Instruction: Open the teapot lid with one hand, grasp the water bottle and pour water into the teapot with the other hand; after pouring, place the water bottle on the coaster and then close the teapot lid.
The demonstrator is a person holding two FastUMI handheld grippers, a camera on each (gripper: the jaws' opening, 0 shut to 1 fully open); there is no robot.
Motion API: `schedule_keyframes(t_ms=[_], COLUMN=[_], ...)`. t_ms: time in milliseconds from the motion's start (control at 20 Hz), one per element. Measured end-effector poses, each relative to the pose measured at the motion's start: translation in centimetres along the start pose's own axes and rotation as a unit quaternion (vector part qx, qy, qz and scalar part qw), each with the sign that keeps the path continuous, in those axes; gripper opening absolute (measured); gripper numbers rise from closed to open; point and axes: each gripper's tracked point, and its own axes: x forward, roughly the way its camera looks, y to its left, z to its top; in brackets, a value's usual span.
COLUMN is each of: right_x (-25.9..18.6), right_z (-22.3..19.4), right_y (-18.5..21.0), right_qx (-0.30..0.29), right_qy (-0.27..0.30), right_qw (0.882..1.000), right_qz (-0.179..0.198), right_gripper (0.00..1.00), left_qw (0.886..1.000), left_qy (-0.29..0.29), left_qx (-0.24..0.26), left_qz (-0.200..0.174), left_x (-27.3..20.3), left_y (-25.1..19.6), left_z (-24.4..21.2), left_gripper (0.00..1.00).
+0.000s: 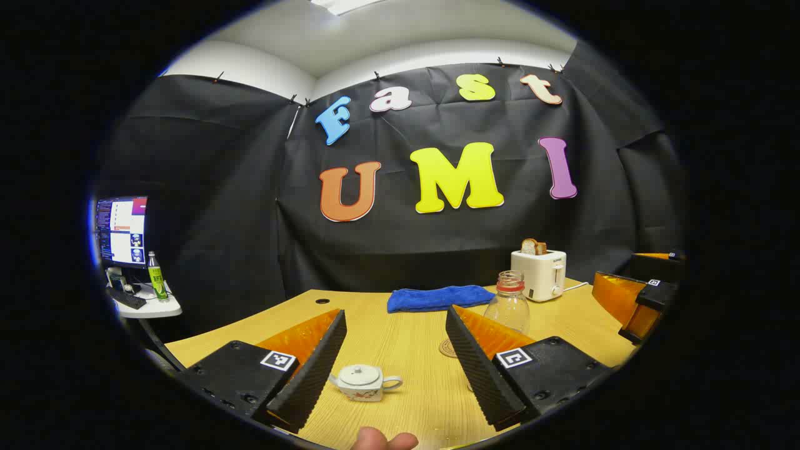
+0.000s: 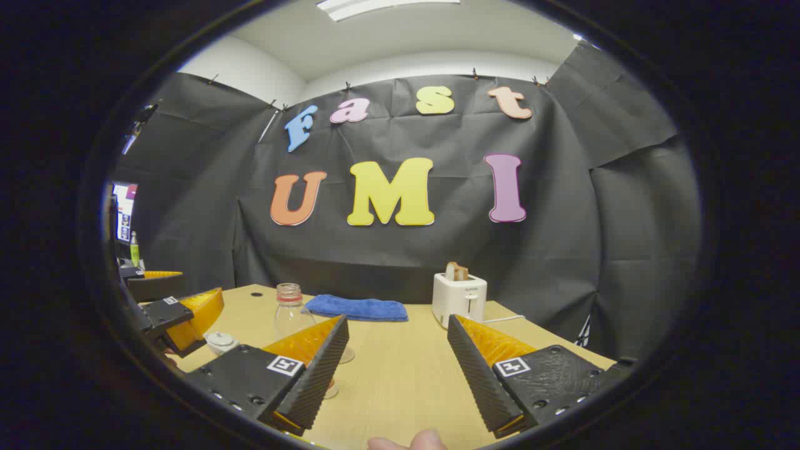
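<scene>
A small white teapot (image 1: 364, 381) stands on the wooden table (image 1: 406, 337) with its lid on; in the left gripper view it lies low between the fingers of my left gripper (image 1: 395, 312), which is open and holds nothing. A clear uncapped water bottle (image 1: 509, 303) with a red neck ring stands behind the right-hand finger, its base hidden. A round coaster (image 1: 447, 348) peeks out beside that finger. My right gripper (image 2: 397, 320) is open and empty over the table. From there the bottle (image 2: 289, 312) and teapot (image 2: 222, 342) are to the left, near the left gripper (image 2: 178, 315).
A blue towel (image 1: 437, 298) lies at the back of the table and a white toaster (image 1: 539, 274) with a bread slice stands at the back right. A side table with a monitor (image 1: 122, 231) and green bottle (image 1: 156, 278) is far left. The right gripper (image 1: 631, 300) hangs at the right.
</scene>
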Motion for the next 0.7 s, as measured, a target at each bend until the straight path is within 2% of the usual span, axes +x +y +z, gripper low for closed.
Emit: schedule_keyframes(t_ms=[50,300,700], right_x=[0.05,0.06,-0.20], right_z=[0.03,-0.05,-0.41], right_y=[-0.10,0.42,0.21], right_qx=[-0.004,0.000,0.016], right_qy=[-0.003,-0.003,-0.001], right_qw=[1.000,1.000,1.000], right_qz=[-0.003,-0.001,-0.009], right_gripper=[0.97,0.95,0.97], left_qw=[1.000,1.000,1.000], left_qy=[0.001,-0.004,-0.008], left_qx=[0.005,0.006,0.009], left_qz=[0.000,-0.008,-0.008], left_x=[-0.01,-0.07,-0.28], left_y=[-0.03,-0.05,-0.05], left_z=[-0.04,0.29,0.26], left_gripper=[1.00,1.00,1.00])
